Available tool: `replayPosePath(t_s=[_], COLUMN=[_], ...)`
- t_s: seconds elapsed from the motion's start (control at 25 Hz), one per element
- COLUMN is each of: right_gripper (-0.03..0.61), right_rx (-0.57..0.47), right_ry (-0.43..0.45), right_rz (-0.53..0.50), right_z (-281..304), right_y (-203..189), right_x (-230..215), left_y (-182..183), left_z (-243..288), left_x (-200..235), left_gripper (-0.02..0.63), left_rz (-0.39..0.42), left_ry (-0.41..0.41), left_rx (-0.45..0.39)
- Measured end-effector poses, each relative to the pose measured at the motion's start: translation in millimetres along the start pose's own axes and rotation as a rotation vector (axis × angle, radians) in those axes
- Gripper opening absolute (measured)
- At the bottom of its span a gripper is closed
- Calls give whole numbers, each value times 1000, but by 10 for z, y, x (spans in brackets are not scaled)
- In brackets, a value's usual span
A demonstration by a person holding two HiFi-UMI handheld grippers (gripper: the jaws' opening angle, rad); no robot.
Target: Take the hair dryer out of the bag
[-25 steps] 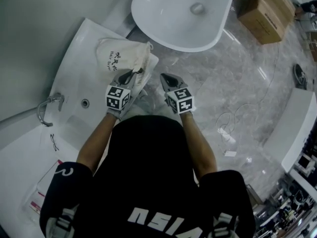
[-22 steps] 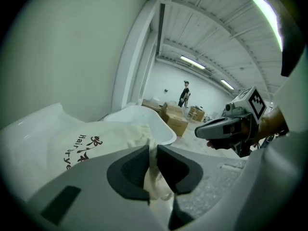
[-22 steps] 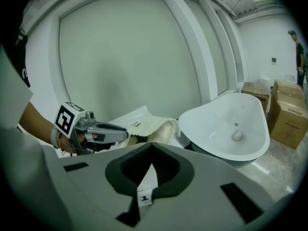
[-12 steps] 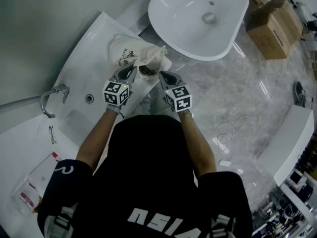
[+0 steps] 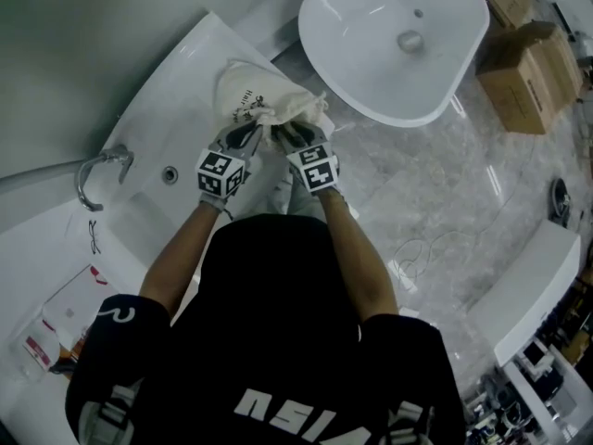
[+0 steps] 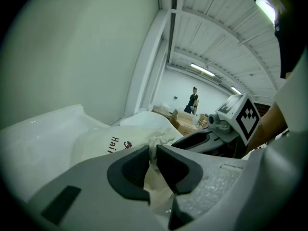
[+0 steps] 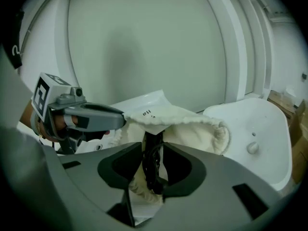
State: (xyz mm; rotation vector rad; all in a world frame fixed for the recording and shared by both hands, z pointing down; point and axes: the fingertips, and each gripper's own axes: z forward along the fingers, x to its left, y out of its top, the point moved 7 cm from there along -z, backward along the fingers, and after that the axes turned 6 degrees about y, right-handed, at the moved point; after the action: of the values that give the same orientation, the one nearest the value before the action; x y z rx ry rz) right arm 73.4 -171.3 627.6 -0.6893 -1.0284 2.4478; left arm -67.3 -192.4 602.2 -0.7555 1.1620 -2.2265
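A cream drawstring bag with dark print lies on the white counter, its mouth facing me. My left gripper is shut on the cloth at the rim of the mouth; the fabric is pinched between its jaws. My right gripper is at the mouth beside it, with its jaws opening. A black coiled cord hangs out of the bag and stands between those jaws. The hair dryer's body is hidden inside the bag.
A white oval basin stands just right of the bag. A chrome tap rises at the counter's left, and a cardboard box sits on the marble floor at right. A plastic packet lies at lower left.
Both grippers have moved forward to the bag's mouth. The right gripper came in from the right, dropped to the mouth, and its jaws now stand apart around the black cord.
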Motion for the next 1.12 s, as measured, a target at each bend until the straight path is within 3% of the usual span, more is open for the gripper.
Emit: replayPosePath(t_s=[0.36, 0.64, 0.88, 1.12], right_gripper=[205, 230, 260, 215], right_rx=[169, 196, 198, 249], right_ry=[41, 56, 5, 6], right_rz=[-34, -30, 29, 35], right_z=[547, 739, 777, 644], right_y=[-30, -16, -8, -26], right_x=[-68, -99, -122, -91], left_y=[-62, -134, -125, -24], left_z=[32, 71, 62, -60], left_x=[117, 311, 419, 411], left_gripper=[48, 48, 44, 40], left_rz=[-41, -95, -122, -160], left_ry=[-22, -28, -15, -9], left_rx=[10, 5, -18, -75])
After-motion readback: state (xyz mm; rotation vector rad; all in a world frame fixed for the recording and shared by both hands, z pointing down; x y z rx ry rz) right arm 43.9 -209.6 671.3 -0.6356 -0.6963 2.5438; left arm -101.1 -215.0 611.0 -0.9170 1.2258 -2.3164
